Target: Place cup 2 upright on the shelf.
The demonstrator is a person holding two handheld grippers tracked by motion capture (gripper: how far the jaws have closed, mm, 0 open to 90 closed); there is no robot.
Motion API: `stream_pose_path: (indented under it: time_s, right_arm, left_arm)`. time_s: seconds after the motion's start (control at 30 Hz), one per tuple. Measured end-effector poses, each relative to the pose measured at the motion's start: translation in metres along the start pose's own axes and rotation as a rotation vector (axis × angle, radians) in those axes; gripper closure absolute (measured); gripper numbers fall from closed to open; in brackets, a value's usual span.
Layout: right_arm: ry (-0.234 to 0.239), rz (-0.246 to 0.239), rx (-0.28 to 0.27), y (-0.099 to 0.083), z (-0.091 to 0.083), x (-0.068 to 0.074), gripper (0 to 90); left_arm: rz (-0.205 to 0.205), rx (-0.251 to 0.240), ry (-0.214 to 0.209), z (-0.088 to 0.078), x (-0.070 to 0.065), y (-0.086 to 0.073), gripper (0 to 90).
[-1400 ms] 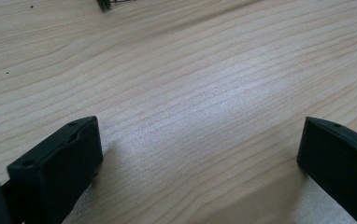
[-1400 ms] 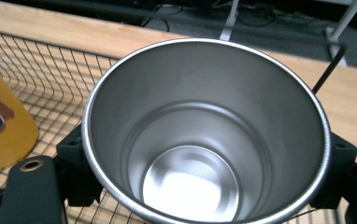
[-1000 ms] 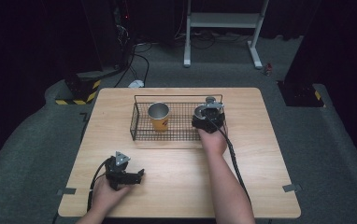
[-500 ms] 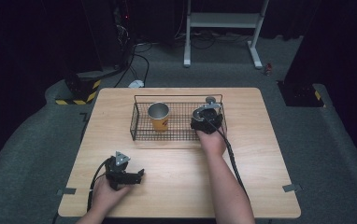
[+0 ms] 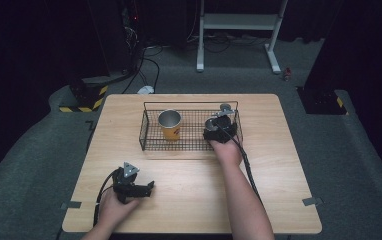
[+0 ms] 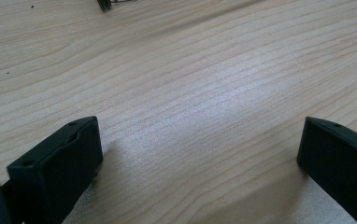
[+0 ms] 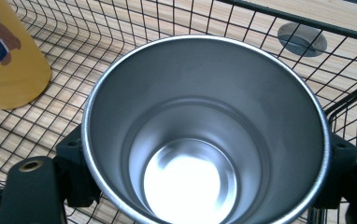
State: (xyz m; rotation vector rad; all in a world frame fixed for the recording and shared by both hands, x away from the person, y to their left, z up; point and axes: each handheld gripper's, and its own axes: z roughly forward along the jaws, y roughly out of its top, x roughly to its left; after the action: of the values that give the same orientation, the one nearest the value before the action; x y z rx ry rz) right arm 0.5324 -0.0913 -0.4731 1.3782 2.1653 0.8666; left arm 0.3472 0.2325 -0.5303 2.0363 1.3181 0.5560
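The right gripper [image 7: 204, 186] clasped the steel cup [image 7: 204, 135] inside the wire basket [image 5: 151, 137], apparently placing it; release would come next; the left gripper [image 6: 200, 158] rested unclenched on the desk [image 6: 190, 70]

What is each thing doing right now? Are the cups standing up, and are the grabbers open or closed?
Steel cup: upright, empty, held over the basket.
Yellow cup: upright in the basket.
Basket: on the table, open top.
Right gripper: shut on the steel cup.
Left gripper: open, holding nothing, by the table.
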Motion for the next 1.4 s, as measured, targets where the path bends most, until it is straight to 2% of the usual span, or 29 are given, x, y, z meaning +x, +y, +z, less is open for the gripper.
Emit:
stream_pose_path:
  time_s: [0.37, 0.67, 1.07, 1.2, 1.33, 1.4]
  right_arm:
    - [-0.016, 0.005, 0.007, 0.000, -0.001, 0.002, 10.2]
    - [-0.033, -0.009, -0.055, 0.005, -0.015, 0.002, 9.9]
    - [-0.006, 0.006, -0.129, 0.008, -0.038, 0.001, 9.9]
    - [-0.009, -0.008, -0.153, 0.006, -0.046, 0.002, 10.0]
    - [0.002, 0.001, -0.167, 0.004, -0.051, 0.003, 10.0]
    - [-0.011, -0.018, -0.169, 0.003, -0.053, 0.003, 10.0]
  left_arm:
    - [-0.001, -0.001, 0.004, 0.000, 0.000, 0.000, 0.5]
    - [-0.003, -0.001, 0.004, 0.000, 0.000, 0.000, 0.5]
    - [-0.007, -0.002, 0.003, 0.001, 0.000, 0.000, 0.5]
    - [-0.002, 0.002, 0.002, 0.000, 0.000, 0.000, 0.5]
    - [-0.002, 0.002, 0.002, 0.000, 0.000, 0.000, 0.5]
    - [-0.002, 0.002, 0.003, 0.001, 0.000, 0.001, 0.5]
